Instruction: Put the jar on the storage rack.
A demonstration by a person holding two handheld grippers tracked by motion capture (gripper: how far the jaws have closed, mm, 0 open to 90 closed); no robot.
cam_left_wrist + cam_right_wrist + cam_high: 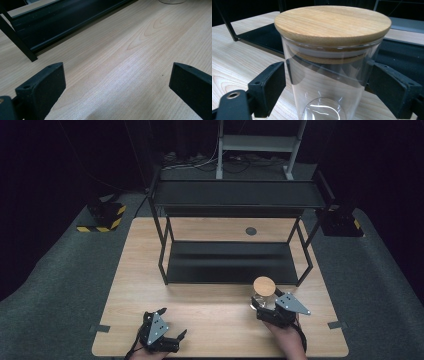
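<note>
Right hand-held gripper point(325, 82) seemingly clamped on glass jar point(329, 82); left hand-held gripper point(117, 85) apart.

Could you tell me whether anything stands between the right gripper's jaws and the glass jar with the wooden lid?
Nothing visible does. The glass jar stands upright on the table between the jaws of the right gripper, one pad on each side of its wall. The pads sit at the glass, with no other object between them and the jar.

Surface: light wooden table point(200, 315) | Far half: black two-tier metal shelf rack point(232, 265) standing on it | Near right: clear glass jar point(263, 295) with wooden lid, just before the rack
</note>
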